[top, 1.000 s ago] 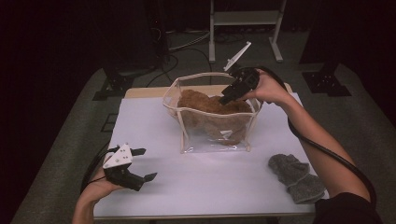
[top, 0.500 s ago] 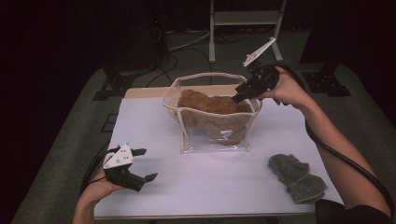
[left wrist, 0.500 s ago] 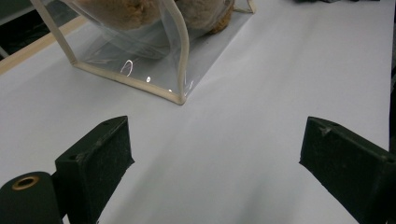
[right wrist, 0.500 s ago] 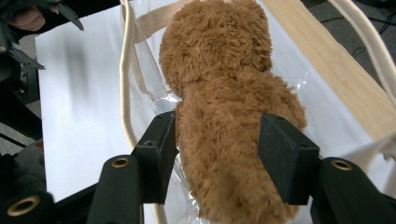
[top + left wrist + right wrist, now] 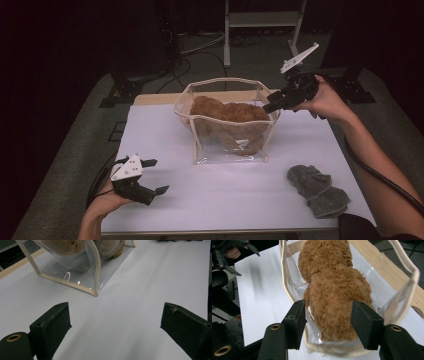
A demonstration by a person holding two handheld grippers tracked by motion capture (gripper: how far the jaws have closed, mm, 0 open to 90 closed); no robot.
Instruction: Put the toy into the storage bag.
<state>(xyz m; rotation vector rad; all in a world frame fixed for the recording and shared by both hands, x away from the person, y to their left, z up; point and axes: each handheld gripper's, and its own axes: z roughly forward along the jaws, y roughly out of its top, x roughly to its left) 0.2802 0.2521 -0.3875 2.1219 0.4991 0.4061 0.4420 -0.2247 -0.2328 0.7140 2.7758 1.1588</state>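
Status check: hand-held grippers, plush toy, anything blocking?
Right hand-held gripper open, empty, at bag rim. Left hand-held gripper open. Plush toy inside clear bag. Nothing blocking.

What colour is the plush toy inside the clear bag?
Brown plush toy, clearest in the right gripper view.

left hand-held gripper (image 5: 152,176) low, jaws wide — right hand-held gripper (image 5: 270,102) raised, opening

Brown plush toy (image 5: 332,297); clear cream-trimmed bag (image 5: 227,150); grey, perhaps knitted, cloth (image 5: 317,190).
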